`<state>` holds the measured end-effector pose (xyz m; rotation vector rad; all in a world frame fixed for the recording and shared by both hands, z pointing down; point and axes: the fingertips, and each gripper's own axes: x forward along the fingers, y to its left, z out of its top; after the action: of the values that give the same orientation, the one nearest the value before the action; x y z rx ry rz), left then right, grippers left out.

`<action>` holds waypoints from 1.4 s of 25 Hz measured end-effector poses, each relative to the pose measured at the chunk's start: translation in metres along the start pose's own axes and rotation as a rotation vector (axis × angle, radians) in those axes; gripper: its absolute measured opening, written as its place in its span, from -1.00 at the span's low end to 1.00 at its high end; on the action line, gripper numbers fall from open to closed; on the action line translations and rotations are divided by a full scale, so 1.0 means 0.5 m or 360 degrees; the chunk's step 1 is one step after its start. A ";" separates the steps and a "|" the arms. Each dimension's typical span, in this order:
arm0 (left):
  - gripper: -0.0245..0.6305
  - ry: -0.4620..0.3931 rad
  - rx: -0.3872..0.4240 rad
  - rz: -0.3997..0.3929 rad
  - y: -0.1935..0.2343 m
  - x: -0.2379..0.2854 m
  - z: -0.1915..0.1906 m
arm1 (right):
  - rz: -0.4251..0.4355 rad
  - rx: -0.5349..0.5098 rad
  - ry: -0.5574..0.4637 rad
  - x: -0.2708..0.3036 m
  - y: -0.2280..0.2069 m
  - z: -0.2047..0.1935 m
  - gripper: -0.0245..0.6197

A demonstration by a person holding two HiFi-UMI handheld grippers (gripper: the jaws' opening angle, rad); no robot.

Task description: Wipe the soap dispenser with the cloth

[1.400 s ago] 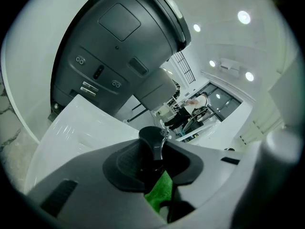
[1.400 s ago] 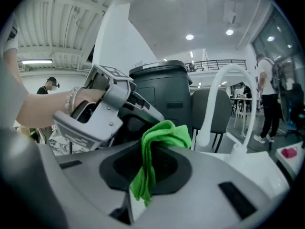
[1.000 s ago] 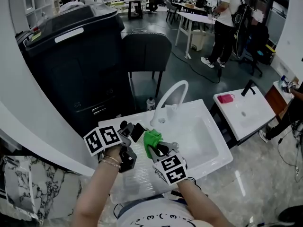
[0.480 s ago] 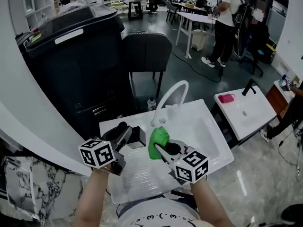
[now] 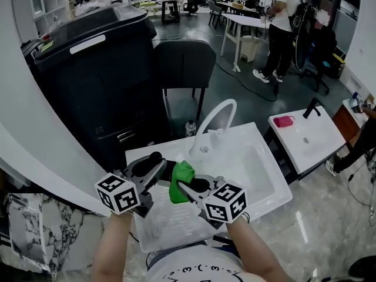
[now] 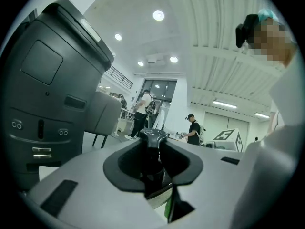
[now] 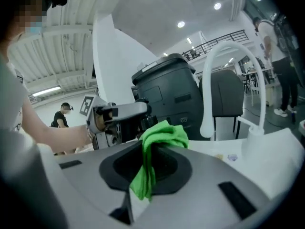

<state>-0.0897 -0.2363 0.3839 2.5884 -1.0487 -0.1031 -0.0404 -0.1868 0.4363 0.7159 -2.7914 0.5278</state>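
In the head view my left gripper [image 5: 157,164] is shut on the black soap dispenser [image 5: 166,170] and holds it level over the white counter [image 5: 138,154]. My right gripper [image 5: 187,187] is shut on a bunched green cloth [image 5: 181,179], which is pressed against the dispenser's right side. The left gripper view shows the dispenser's black pump head [image 6: 152,140] between the jaws of the left gripper [image 6: 153,168]. In the right gripper view the cloth [image 7: 162,135] hangs from the right gripper [image 7: 145,168], with the dispenser [image 7: 147,121] just behind it.
A white sink basin [image 5: 252,175] with a curved white faucet [image 5: 214,119] lies right of the grippers. A large black bin [image 5: 88,69] and a dark chair [image 5: 185,63] stand behind. A second sink [image 5: 305,137] is at the right, and a person [image 5: 288,22] stands further back.
Both grippers have risen a little. The left gripper has rolled, turning the dispenser. The cloth has swung left and now sits against the dispenser.
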 end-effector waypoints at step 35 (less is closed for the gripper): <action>-0.59 -0.0085 0.0503 -0.0303 -0.090 -0.034 0.043 | -0.0185 -0.0066 0.0132 0.003 -0.067 -0.037 -0.78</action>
<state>-0.0763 -0.2009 0.3473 2.9838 -0.8945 -0.0570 -0.0232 -0.2075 0.4631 0.8219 -2.6571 0.4657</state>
